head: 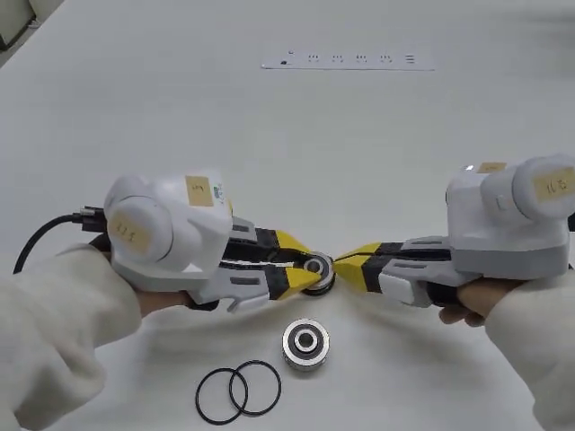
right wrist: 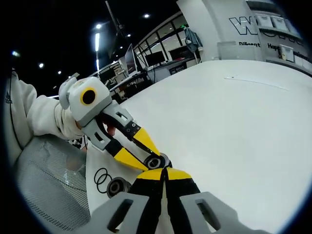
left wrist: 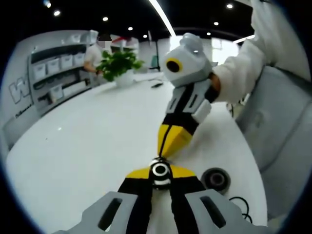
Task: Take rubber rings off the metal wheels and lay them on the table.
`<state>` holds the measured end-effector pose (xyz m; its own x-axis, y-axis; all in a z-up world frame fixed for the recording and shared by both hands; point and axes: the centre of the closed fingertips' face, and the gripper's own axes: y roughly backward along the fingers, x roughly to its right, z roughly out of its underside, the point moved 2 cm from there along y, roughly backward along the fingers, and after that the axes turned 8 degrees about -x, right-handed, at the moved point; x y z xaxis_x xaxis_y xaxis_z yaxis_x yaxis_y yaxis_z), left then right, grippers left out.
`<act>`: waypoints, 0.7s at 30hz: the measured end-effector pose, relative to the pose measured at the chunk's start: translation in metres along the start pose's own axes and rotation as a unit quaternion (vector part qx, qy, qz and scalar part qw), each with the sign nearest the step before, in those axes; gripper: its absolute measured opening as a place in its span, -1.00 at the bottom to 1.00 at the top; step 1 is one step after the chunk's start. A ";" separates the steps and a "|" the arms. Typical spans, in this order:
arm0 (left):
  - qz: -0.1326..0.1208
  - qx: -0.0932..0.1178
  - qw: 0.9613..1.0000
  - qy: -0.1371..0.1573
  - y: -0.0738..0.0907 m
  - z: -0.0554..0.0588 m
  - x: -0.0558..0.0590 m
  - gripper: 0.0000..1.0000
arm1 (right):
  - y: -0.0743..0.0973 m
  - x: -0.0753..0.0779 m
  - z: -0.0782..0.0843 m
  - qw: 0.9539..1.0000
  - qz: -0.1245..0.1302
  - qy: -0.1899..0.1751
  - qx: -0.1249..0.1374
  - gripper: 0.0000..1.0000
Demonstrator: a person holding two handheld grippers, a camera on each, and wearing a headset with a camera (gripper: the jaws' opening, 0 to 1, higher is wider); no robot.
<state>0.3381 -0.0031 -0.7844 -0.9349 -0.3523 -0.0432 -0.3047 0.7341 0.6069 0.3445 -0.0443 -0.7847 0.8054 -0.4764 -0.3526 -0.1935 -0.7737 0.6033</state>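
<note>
Gripping a metal wheel (head: 316, 267) between left gripper (head: 305, 270) jaws above the table (head: 359, 162), right gripper (head: 347, 260) jaws together at its rim, perhaps pinching its ring, another wheel (head: 305, 343) and two rings (head: 238, 392) lying beneath.

Two metal wheels (head: 305, 343); two rubber rings (head: 279, 388).

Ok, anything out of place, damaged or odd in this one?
Nothing stands out. The left gripper clamps one metal wheel, and the right gripper has its closed tips at that wheel's rim. A second wheel lies on the table beside two rubber rings, which overlap slightly but look intact.
</note>
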 end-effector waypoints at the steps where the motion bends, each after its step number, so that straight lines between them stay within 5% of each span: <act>1: 0.000 0.000 1.000 0.000 0.000 0.000 0.000 -0.73 | 0.000 0.000 0.000 1.000 0.000 0.000 0.000 -1.00; 21: 0.000 0.008 1.000 0.004 -0.001 0.000 0.000 -0.73 | -0.003 -0.005 -0.004 1.000 -0.002 0.011 0.000 -1.00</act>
<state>0.3387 -0.0033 -0.7848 -0.9332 -0.3575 -0.0372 -0.3085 0.7432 0.5937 0.3432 -0.0380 -0.7817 0.8185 -0.4634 -0.3395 -0.1898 -0.7760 0.6016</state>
